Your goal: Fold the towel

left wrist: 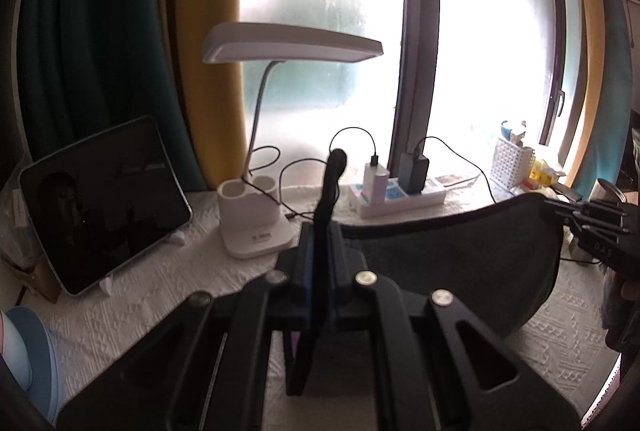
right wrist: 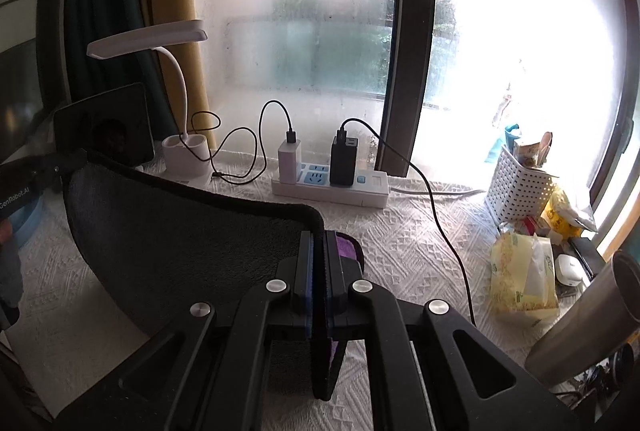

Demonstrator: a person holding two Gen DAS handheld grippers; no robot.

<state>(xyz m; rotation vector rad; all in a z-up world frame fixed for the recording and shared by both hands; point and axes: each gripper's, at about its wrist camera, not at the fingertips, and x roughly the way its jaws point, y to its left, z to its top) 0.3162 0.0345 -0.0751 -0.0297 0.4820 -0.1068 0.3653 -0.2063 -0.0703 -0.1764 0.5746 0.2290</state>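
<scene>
A dark grey towel [left wrist: 460, 255] hangs stretched in the air between my two grippers, above the white textured tablecloth [left wrist: 160, 291]. My left gripper [left wrist: 320, 231] is shut on one top corner, which sticks up between its fingers. My right gripper [right wrist: 319, 243] is shut on the other top corner of the towel [right wrist: 180, 251]. A purple side of the towel [right wrist: 346, 245] shows just past the right fingers. Each gripper shows in the other's view: the right one [left wrist: 560, 213] at the far right, the left one [right wrist: 70, 161] at the far left.
At the back by the window stand a white desk lamp [left wrist: 256, 227], a tablet on a stand [left wrist: 100, 207] and a power strip with chargers and cables [right wrist: 332, 187]. At the right are a white basket [right wrist: 520, 187], a tissue pack [right wrist: 524, 283] and a metal cup [right wrist: 592, 323].
</scene>
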